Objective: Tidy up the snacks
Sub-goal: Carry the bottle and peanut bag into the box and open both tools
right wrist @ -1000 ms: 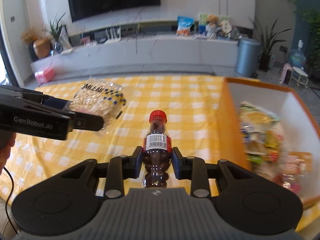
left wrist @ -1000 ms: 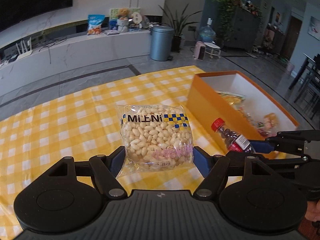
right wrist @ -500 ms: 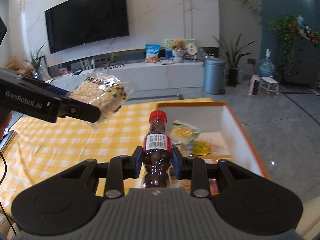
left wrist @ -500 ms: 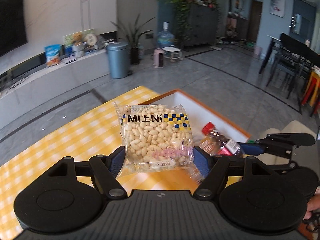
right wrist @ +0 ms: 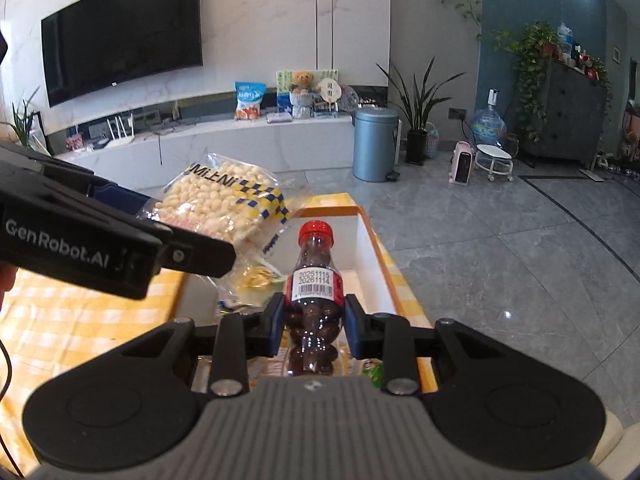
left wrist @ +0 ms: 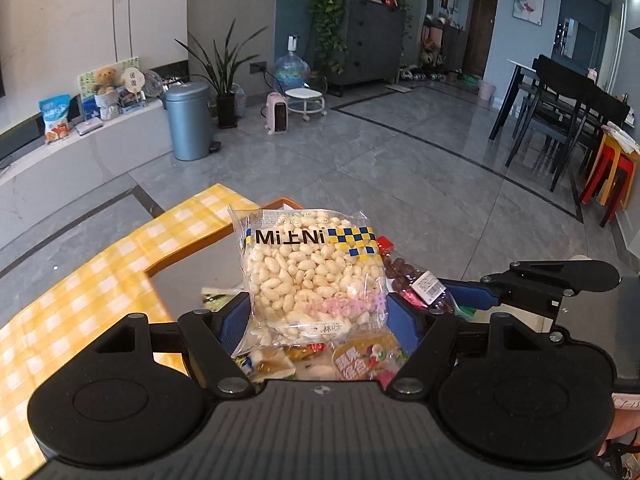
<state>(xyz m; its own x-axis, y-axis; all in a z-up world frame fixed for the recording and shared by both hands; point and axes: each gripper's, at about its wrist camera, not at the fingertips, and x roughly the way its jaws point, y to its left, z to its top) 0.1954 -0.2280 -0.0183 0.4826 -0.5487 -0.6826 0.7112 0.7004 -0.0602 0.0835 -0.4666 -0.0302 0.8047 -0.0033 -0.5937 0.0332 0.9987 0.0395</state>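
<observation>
Hand-held gripper (left wrist: 316,322) clamps puffed-snack bag (left wrist: 314,276) — above box (right wrist: 374,256)

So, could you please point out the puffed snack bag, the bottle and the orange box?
puffed snack bag (left wrist: 312,276), left wrist view, middle of the bag.
bottle (right wrist: 314,284), right wrist view, white label.
orange box (right wrist: 374,242), right wrist view, right rim.

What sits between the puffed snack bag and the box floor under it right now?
Air, then loose snack packets on the floor of the orange box, seen in the left wrist view below the puffed snack bag.
</observation>
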